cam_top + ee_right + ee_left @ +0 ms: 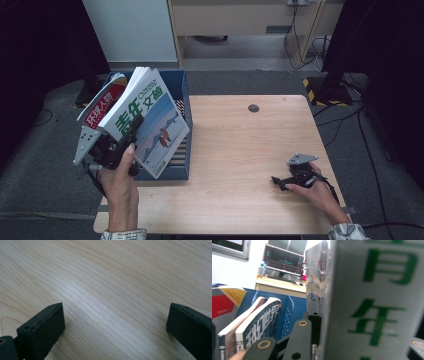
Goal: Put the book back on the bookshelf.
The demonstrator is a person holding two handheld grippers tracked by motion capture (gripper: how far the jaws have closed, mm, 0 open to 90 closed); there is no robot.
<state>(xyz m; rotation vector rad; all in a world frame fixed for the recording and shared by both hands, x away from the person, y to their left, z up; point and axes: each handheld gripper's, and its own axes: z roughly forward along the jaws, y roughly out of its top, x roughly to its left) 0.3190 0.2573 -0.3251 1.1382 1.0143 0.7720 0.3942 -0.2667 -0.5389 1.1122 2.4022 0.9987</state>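
At nine o'clock on the table (pixel 240 165), your left gripper (pixel 131 131) holds a thick white magazine (pixel 150 120) with green characters on its spine and a snowy scene on its cover. Its jaws are clamped across the spine end, and the magazine tilts up and away toward twelve o'clock, lifted above the blue bin (pixel 172 172). Your left hand (pixel 117 175) wraps the gripper's body, thumb up along its side. From the left gripper view, the spine (pixel 374 302) sits hard against the right jaw, with the other jaw pressed on the magazine's far side, so the grip is firm and narrow rather than wide.

Just behind the held magazine, toward ten o'clock, a red-covered magazine (pixel 102 107) leans in the bin. Inside the bin, the left gripper view shows a dark-blue book (pixel 259 325) with white characters leaning against another.

Over at four o'clock, your right gripper (pixel 279 181) rests low on the bare wood, pointing toward nine o'clock, with your right hand (pixel 315 192) behind it. Its jaws stand wide apart with nothing between them but table grain, as the right gripper view shows. A small dark round hole (pixel 253 108) sits near the table's twelve o'clock edge.
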